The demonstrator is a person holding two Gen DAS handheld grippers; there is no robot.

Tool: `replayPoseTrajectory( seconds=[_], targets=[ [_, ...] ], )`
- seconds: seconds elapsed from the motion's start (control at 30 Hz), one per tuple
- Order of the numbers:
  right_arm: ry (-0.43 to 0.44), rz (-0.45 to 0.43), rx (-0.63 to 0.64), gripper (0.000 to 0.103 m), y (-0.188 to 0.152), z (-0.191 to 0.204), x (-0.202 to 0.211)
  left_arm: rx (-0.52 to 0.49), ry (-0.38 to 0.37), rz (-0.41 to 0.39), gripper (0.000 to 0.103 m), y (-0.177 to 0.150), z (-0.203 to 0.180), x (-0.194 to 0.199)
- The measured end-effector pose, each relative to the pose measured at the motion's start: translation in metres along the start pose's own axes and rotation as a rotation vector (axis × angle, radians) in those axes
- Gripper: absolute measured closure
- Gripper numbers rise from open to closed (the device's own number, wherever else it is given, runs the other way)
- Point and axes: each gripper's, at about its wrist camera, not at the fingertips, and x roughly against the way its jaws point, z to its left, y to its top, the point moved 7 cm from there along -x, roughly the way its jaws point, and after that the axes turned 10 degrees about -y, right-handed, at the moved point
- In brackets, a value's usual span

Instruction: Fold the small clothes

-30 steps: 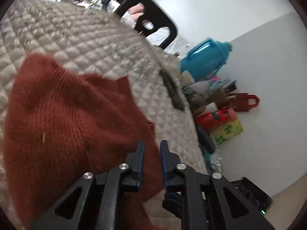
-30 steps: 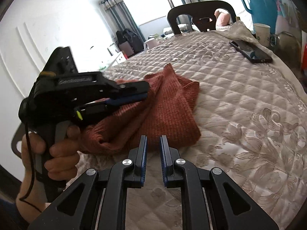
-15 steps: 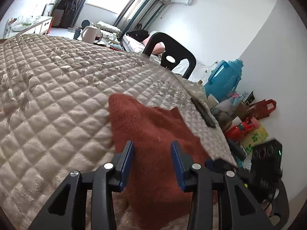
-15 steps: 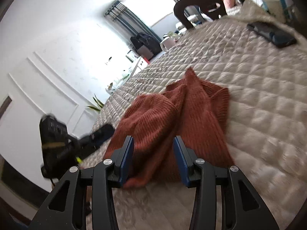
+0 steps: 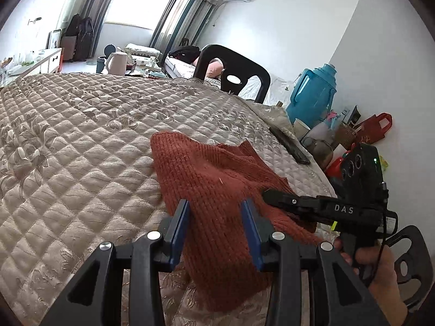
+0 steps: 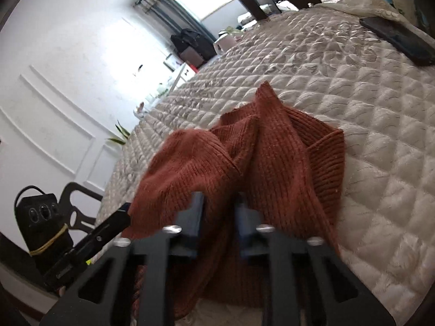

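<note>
Rust-red knit garment [image 5: 217,190] — small sweater-like piece, ribbed chunky weave, rumpled into soft ridges, one corner poking up in a point at its far end. It lies on the quilt directly ahead of both sets of tongs, near edge running under their tips.

Quilted bedspread [image 5: 81,149] — beige, diamond stitching, floral pattern, spreading out on all sides past the tongs and bearing the garment.

Black chair [image 5: 233,68] — beyond the far edge of the quilt, well ahead of the left tongs.

Blue jug [image 5: 312,100] — ahead and off to the right of the left tongs, past the quilt's edge, among clutter on the floor.

Dark phone [image 6: 399,40] — flat on the quilt, far ahead and right of the right tongs, well apart from the garment.

Left gripper [image 5: 216,214] — blue-lined jaws spread apart, knit visible between and beneath them, the pads not pressing on it. The jaws opened within the past second.

Right gripper [image 6: 218,206] — picture blurred; jaws have just been closing, standing narrowly apart with a ridge of the red knit rising between them. Cannot tell whether the pads actually pinch the fabric. From the left tongs' view its black body comes in from the right, tip lying on the garment's right edge, person's hand [image 5: 380,266] wrapped around its grip.
</note>
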Motion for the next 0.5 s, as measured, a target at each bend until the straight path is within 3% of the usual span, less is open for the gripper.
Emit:
replayPoseTrajectory(
  seconds=[0.17,0.33,0.5],
  targets=[
    [0.021,-0.034,0.058,0.089,0.021,0.008,0.020,-0.035,-0.034,-0.023,0.061,0.001,-0.013,0.008],
    [-0.035,-0.049,0.114,0.089,0.046,-0.005,0.032,-0.117,-0.103,0.010,0.061,-0.008,-0.040,0.001],
    [-0.124,0.029,0.115,0.089,0.027,-0.041,0.012,-0.170,-0.088,0.051,0.061,-0.018,-0.051,-0.011]
  ],
)
